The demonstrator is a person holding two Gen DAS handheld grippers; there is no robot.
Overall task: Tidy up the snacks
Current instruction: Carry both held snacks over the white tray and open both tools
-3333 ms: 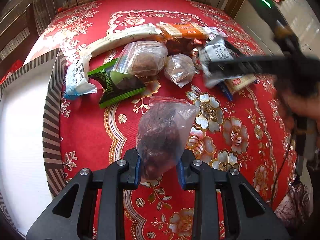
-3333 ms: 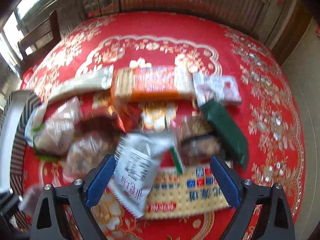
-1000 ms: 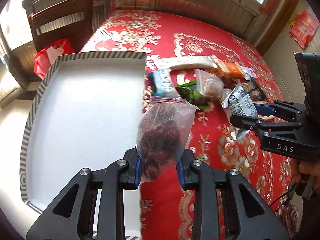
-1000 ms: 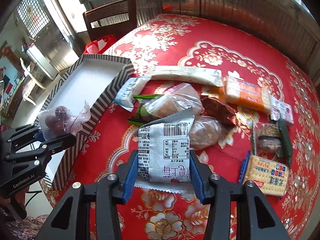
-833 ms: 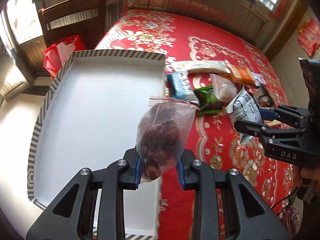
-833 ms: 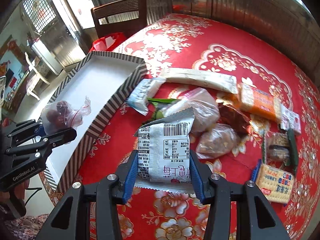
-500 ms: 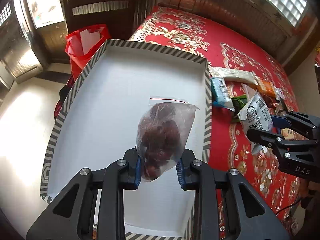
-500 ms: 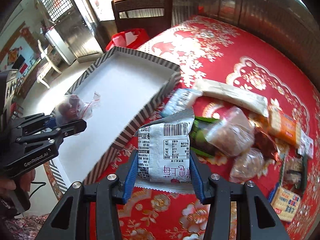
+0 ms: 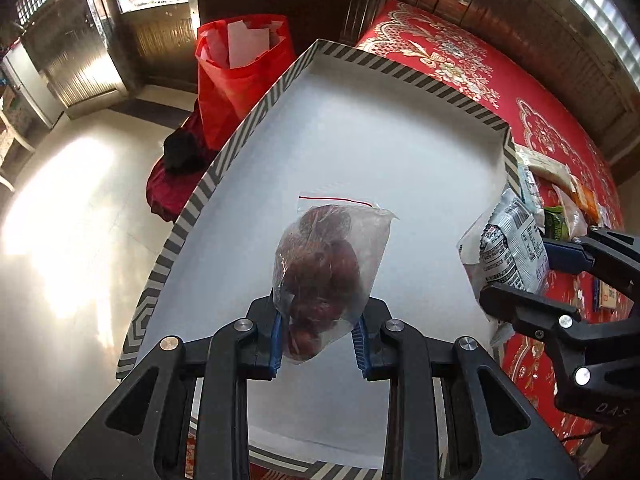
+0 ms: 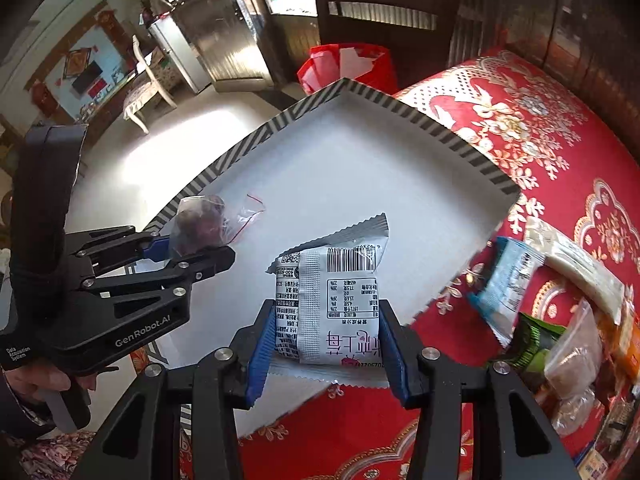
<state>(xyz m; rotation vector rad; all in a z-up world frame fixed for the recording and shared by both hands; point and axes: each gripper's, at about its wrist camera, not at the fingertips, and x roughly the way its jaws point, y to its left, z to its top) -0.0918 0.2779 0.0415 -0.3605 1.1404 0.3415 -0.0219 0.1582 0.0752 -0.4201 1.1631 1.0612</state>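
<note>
My left gripper [image 9: 318, 340] is shut on a clear zip bag of dark red fruit [image 9: 324, 272] and holds it above the white floor of a striped-rim box [image 9: 360, 152]. The right wrist view shows this gripper [image 10: 192, 246] and bag [image 10: 198, 224] over the box's left part. My right gripper [image 10: 326, 354] is shut on a white and grey snack packet [image 10: 332, 304], held above the box's near right part [image 10: 360, 168]. The left wrist view shows this gripper [image 9: 532, 280] and the packet [image 9: 508, 248] at the box's right edge.
Loose snacks lie on the red floral tablecloth [image 10: 540, 148] right of the box: a blue packet [image 10: 506, 284], a long white pack [image 10: 576, 260], a green packet [image 10: 532, 344], clear bags [image 10: 572, 356]. A red bag [image 9: 240, 76] and a wooden chair [image 10: 384, 4] stand beyond the table edge.
Both grippers have carried their loads left from the snack pile to above the striped box. The left gripper went further over the box; grips are unchanged.
</note>
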